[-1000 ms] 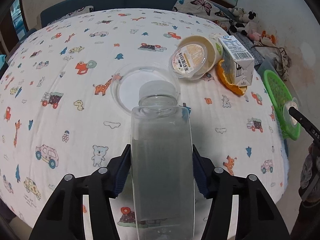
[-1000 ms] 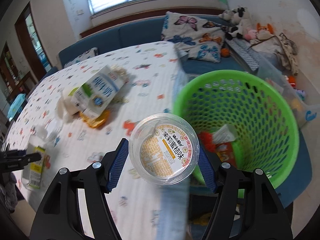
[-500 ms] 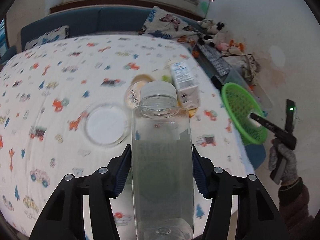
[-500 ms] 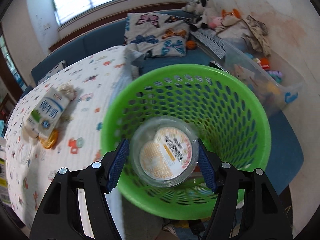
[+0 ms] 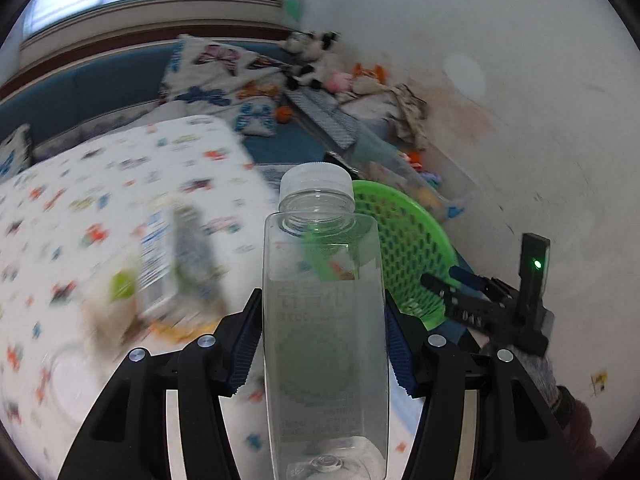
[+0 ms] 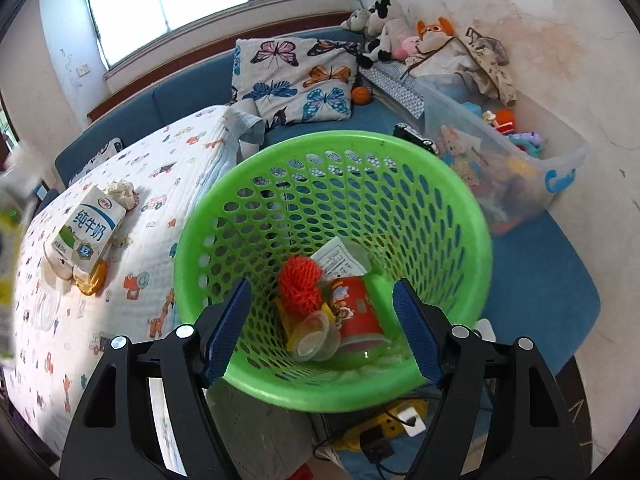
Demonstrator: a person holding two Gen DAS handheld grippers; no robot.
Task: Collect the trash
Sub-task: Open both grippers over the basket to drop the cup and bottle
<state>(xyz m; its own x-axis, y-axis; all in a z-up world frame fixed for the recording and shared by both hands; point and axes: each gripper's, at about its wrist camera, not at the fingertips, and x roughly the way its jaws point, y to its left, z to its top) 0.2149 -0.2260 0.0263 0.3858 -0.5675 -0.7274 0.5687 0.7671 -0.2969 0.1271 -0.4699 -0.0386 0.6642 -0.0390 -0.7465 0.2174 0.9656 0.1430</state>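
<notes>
My left gripper (image 5: 322,340) is shut on a clear plastic bottle (image 5: 324,332) with a white cap, held upright in the air beside the table. The green mesh basket (image 5: 412,248) stands beyond it to the right. My right gripper (image 6: 322,320) is open and empty, right above the basket (image 6: 460,208). Inside lie a clear plastic cup (image 6: 316,338), a red can (image 6: 360,312), an orange net ball (image 6: 300,284) and a paper slip (image 6: 340,260). A milk carton (image 6: 86,234) lies on the table, blurred in the left wrist view (image 5: 160,264). The right gripper also shows in the left wrist view (image 5: 452,284).
The table has a white cartoon-print cloth (image 6: 132,184). A crumpled tissue (image 6: 120,194) and an orange peel (image 6: 92,282) lie by the carton. A blue sofa with a butterfly pillow (image 6: 296,76), plush toys and a clear toy bin (image 6: 508,168) stand behind the basket. A yellow power strip (image 6: 380,432) lies on the floor.
My right gripper carried the clear cup over the basket, opened and let it drop inside. My left gripper swung right with the bottle, toward the basket.
</notes>
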